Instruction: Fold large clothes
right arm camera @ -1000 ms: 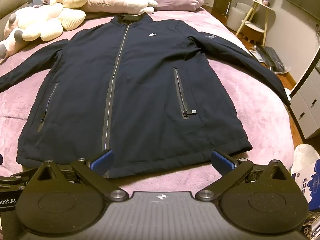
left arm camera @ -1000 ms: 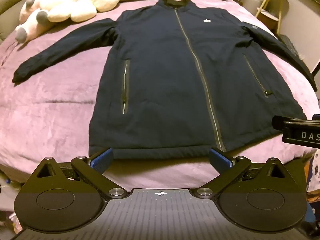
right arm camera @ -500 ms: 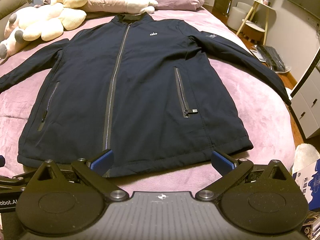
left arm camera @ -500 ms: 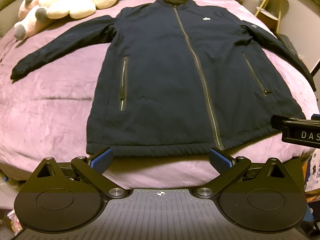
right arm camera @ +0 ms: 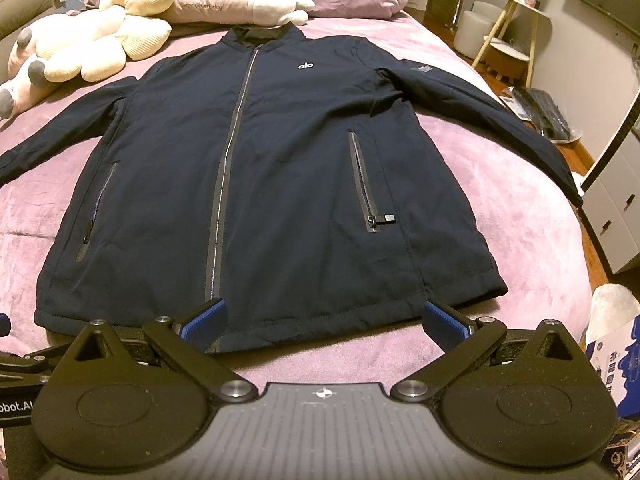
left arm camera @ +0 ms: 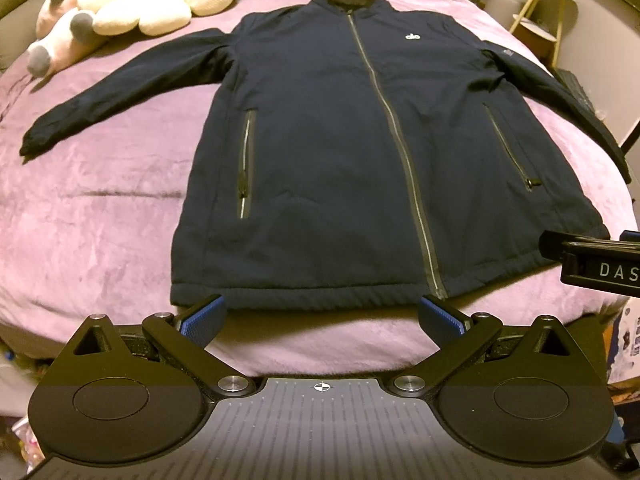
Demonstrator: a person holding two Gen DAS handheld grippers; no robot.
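Jacket [left arm camera: 352, 152], dark navy and zipped shut, lies flat face-up on the purple bed [left arm camera: 100, 208] with both sleeves spread, and the left wrist view alone shows its whole left sleeve to the cuff, while the left gripper [left arm camera: 322, 314] hangs just short of the hem, blue pads spread wide and empty. From the right wrist view, the jacket's other sleeve runs to the bed's edge, the plush toys [right arm camera: 88, 52] sit beyond the collar, and the right gripper [right arm camera: 324, 316] stands equally wide apart, empty, at the hem.

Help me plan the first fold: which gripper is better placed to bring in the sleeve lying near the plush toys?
Left. The left gripper, open, faces the dark navy zip-up jacket on that sleeve's side; the right gripper sits farther away.
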